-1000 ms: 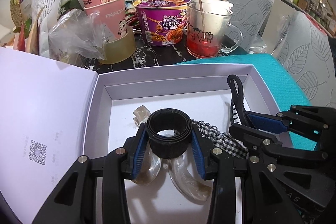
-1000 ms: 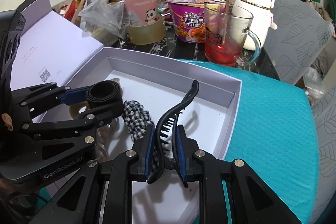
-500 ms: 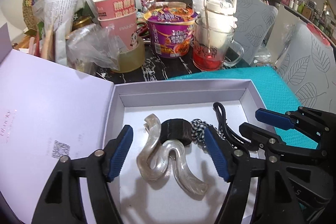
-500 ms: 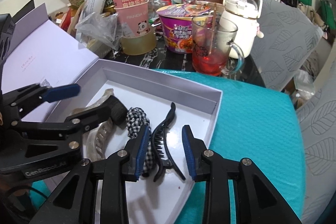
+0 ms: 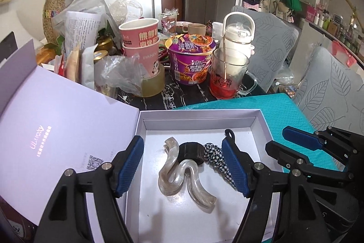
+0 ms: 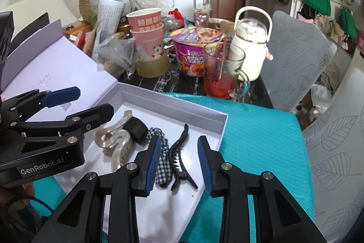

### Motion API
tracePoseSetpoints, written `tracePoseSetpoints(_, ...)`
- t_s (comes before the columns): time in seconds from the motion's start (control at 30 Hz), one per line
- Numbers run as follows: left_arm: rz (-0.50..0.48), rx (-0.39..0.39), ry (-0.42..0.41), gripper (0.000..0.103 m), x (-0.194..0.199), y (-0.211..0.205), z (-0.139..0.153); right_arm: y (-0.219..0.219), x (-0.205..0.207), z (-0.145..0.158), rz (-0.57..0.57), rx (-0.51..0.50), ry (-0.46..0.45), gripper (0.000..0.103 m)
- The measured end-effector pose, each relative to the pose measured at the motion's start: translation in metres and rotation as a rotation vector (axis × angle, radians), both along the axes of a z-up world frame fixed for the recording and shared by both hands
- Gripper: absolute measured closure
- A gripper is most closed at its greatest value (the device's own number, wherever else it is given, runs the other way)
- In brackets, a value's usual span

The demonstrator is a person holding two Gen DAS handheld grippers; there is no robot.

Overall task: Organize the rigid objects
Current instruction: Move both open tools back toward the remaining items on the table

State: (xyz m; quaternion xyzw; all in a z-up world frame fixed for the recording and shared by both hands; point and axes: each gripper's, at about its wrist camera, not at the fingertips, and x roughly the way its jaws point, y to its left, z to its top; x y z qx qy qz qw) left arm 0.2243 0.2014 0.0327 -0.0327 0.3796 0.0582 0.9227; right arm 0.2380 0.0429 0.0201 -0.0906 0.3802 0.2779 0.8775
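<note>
Open white cardboard box (image 5: pixel 200 116) on the teal mat corrals the hair pieces; wavy clear acrylic clip (image 5: pixel 182 177), black toothed plastic clip (image 6: pixel 180 157), black band roll (image 5: pixel 191 152) lie inside; my left gripper (image 5: pixel 183 166) and right gripper (image 6: pixel 178 164) spread, empty, above them.

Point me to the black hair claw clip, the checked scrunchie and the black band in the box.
black hair claw clip (image 6: pixel 179 157): right wrist view, toothed middle.
checked scrunchie (image 6: pixel 162 165): right wrist view, middle of the fabric.
black band (image 5: pixel 190 152): left wrist view, outer side wall.
</note>
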Motion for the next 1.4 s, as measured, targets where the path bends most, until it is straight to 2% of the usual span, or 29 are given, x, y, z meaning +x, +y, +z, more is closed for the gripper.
tracePoseSetpoints(0.57,0.033,0.046,-0.118,0.032,-0.049,-0.016,0.066,-0.024,-0.049,0.063,-0.008,0.04,-0.136,0.067)
tracePoseSetpoints(0.77,0.035,0.057,-0.146,0.032,-0.072,-0.026,0.081,-0.036,-0.074,0.082,-0.01,0.055,-0.181,0.062)
tracePoseSetpoints(0.87,0.025,0.069,-0.163,0.032,-0.085,-0.032,0.086,-0.043,-0.086,0.09,-0.009,0.063,-0.2,0.056)
tracePoseSetpoints(0.93,0.026,0.081,-0.178,0.032,-0.094,-0.036,0.089,-0.047,-0.094,0.095,-0.01,0.062,-0.215,0.047)
tracePoseSetpoints(0.97,0.024,0.085,-0.186,0.03,-0.098,-0.038,0.091,-0.049,-0.099,0.098,-0.01,0.062,-0.225,0.047)
tracePoseSetpoints(1.03,0.022,0.085,-0.196,0.016,-0.106,-0.041,0.093,-0.053,-0.108,0.102,-0.01,0.066,-0.24,0.043)
tracePoseSetpoints(1.13,0.027,0.084,-0.214,0.015,-0.121,-0.046,0.098,-0.061,-0.122,0.108,-0.011,0.076,-0.258,0.036)
tracePoseSetpoints(1.4,0.031,0.104,-0.23,0.015,-0.156,-0.057,0.103,-0.08,-0.16,0.113,-0.011,0.077,-0.293,0.026)
